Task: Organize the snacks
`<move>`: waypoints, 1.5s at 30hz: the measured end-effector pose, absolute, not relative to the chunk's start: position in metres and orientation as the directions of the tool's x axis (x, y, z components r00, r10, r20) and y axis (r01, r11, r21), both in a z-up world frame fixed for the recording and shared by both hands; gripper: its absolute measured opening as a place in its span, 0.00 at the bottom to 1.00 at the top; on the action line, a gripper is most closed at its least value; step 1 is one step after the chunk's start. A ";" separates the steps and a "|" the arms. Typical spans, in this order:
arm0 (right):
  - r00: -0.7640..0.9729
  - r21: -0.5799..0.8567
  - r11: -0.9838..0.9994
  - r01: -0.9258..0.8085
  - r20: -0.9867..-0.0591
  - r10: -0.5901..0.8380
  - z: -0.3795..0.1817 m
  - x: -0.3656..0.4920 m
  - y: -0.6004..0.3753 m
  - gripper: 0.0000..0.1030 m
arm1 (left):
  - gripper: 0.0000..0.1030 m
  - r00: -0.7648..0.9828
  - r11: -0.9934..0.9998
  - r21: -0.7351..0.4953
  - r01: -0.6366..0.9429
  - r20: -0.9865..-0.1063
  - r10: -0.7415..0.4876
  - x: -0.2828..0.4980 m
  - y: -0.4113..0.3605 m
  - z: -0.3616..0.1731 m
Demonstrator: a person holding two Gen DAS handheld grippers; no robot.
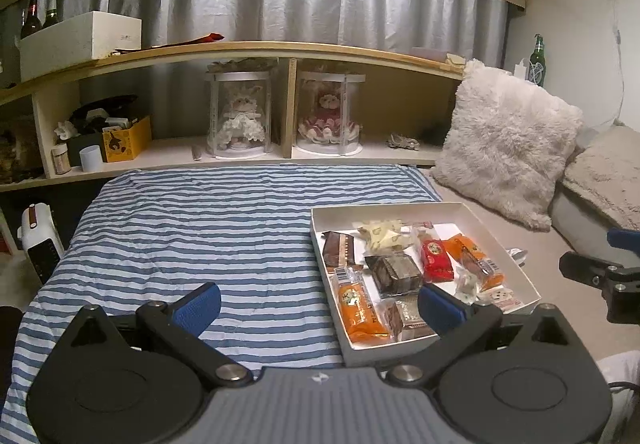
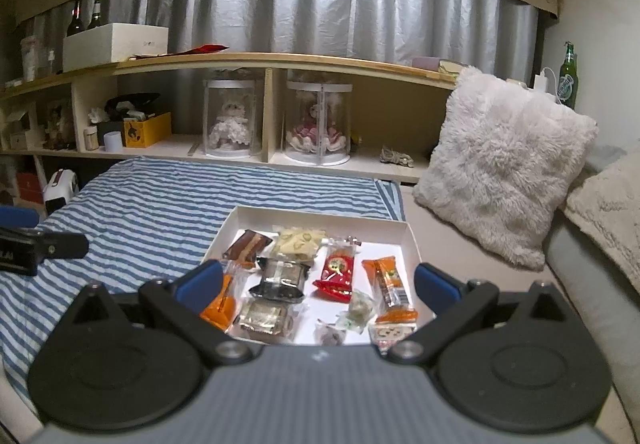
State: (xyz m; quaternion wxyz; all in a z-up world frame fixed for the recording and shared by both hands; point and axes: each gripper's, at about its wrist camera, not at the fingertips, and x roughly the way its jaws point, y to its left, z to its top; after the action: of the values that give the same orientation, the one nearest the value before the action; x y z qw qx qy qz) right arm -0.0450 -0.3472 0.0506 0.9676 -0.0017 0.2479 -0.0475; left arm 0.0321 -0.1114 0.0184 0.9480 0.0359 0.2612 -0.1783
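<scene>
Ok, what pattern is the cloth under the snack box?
Blue and white stripes; the cloth shows best in the left wrist view, beneath the white snack box.

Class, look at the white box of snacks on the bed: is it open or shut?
Open. The white box has no lid on it, and wrapped snacks such as the red packet lie exposed inside.

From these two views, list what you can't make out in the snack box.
- Orange pack: right view, mostly behind the right gripper's blue pad.
- Brown wafer: left view, partly covered by the left gripper's pad.
- Box near edge: right view, hidden by the gripper body.
- Wrapper print: too small and blurred in both views.
- Small candies: kind unclear.
</scene>
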 end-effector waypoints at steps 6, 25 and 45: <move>0.869 -0.029 0.995 0.093 -0.486 -0.095 0.049 -0.043 -0.349 0.99 | 1.00 0.807 0.932 -0.006 0.364 -0.498 -0.318 0.028 -0.112 0.015; 0.864 -0.024 0.995 0.093 -0.496 -0.093 0.044 -0.043 -0.351 0.99 | 1.00 0.811 0.931 0.002 0.364 -0.491 -0.316 0.027 -0.111 0.014; 0.862 -0.020 0.995 0.094 -0.498 -0.091 0.043 -0.043 -0.350 0.99 | 1.00 0.811 0.931 0.001 0.364 -0.493 -0.316 0.026 -0.112 0.015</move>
State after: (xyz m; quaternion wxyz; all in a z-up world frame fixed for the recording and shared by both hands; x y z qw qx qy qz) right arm -0.0428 -0.3501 0.0429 0.9650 0.0027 0.2580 -0.0480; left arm 0.0260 -0.1117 0.0146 0.9503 0.0476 0.2502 -0.1789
